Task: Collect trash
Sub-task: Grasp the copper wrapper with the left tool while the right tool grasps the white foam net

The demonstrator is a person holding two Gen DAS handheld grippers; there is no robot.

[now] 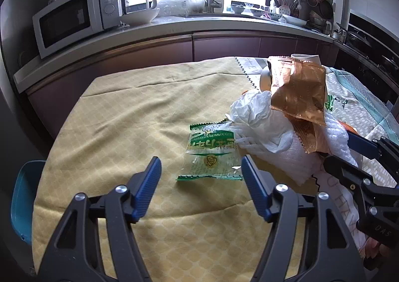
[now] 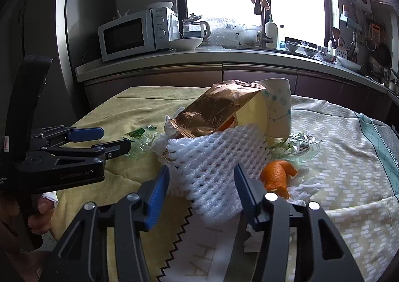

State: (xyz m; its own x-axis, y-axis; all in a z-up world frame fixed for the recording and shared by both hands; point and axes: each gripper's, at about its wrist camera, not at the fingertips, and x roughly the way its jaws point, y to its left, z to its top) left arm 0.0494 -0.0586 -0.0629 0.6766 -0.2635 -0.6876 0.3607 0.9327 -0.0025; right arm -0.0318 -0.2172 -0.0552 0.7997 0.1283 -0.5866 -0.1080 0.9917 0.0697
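Note:
A green snack wrapper (image 1: 212, 155) lies flat on the yellow tablecloth (image 1: 112, 120). My left gripper (image 1: 200, 162) stands open just short of it, neither pad touching it. The wrapper's near edge lies between the tips. To the right is a heap: crumpled white paper (image 1: 256, 117), a copper foil bag (image 2: 214, 112) and a white foam net (image 2: 212, 162). My right gripper (image 2: 201, 170) straddles the foam net, its pads against the net's sides. Orange peel (image 2: 276, 177) lies beside its right finger.
A paper cup (image 2: 279, 107) lies on its side behind the heap, with a crumpled silver-green wrapper (image 2: 299, 145) beside it. A blue chair (image 1: 22, 197) stands at the table's left edge. Behind runs a kitchen counter with a microwave (image 1: 74, 18). A hand (image 2: 42, 209) holds the left gripper.

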